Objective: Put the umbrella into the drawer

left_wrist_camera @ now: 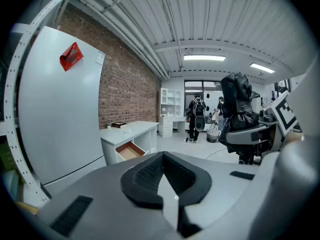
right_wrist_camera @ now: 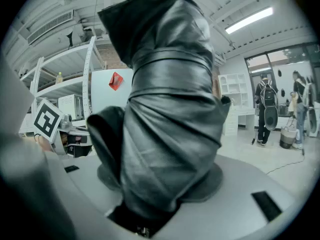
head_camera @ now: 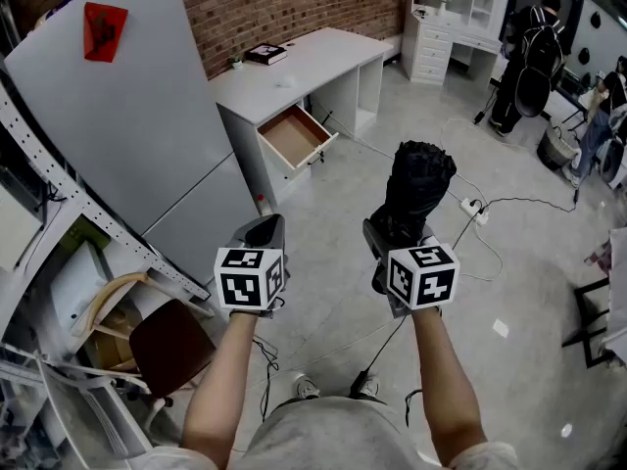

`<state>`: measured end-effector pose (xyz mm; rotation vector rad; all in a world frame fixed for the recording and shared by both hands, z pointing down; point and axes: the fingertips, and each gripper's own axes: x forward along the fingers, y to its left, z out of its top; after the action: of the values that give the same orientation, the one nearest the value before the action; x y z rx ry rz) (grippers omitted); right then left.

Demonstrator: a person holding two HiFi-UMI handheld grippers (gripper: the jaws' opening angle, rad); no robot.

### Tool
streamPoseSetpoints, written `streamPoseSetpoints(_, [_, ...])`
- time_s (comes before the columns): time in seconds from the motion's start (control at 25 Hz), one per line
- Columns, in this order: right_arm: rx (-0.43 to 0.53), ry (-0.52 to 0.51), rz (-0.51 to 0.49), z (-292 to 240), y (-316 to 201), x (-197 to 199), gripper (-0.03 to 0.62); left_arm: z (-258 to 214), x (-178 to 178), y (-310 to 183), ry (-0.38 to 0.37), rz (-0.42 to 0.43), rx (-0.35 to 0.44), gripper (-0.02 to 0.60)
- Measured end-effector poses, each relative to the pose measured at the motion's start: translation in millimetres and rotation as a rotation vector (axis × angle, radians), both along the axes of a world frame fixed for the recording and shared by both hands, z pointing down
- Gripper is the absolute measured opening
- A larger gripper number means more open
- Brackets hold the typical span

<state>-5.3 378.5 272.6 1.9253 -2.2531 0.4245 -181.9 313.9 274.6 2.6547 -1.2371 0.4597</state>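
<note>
The umbrella [head_camera: 419, 189] is black and folded, its glossy cloth wound tight with a strap and creased in bands. It is clamped between the right fingers [right_wrist_camera: 103, 141], rising up and forward out of them. The drawer [head_camera: 294, 135] is pulled open, brown wood inside, well apart from the fingers, ahead and to their left.

This looks like a robotics lab or test studio dressed with home furniture. A fridge [head_camera: 127, 135], a white desk [head_camera: 294, 67] with an open drawer [head_camera: 294, 135] and a white hutch [head_camera: 451, 18] stand on a bare concrete floor [head_camera: 333, 223] by a brick wall [head_camera: 294, 3]. Metal racking [head_camera: 59, 184], loose cables [head_camera: 509, 202] and ceiling strip lights [left_wrist_camera: 204, 58] complete it, and people [head_camera: 524, 67] stand at the back.
</note>
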Motion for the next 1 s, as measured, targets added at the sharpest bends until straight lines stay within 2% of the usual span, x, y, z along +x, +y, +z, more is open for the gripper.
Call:
streamPoseSetpoints(0.32, [-0.013,0.014,-0.045,-1.6,14.9,13.5,0.238,-1.8,26.9,17.2,0.002,-0.003,-0.004,-0.003])
streamPoseSetpoints(0.52, [-0.009,0.022,-0.088,1.9,24.8,37.8,0.238,-1.3,57.4,30.3,-0.002,-0.017,0.006,-0.003])
streamPoseSetpoints(0.68, [-0.016,0.020,-0.106,3.1,22.6,38.6,0.238,2.6,60.3,32.6,-0.014,-0.021,-0.002,-0.003])
streamPoseSetpoints(1.0, [-0.019,0.002,-0.134,23.6,-6.2,46.5,0.238,20.0,66.9,1.6,-0.026,-0.044,-0.011,-0.003])
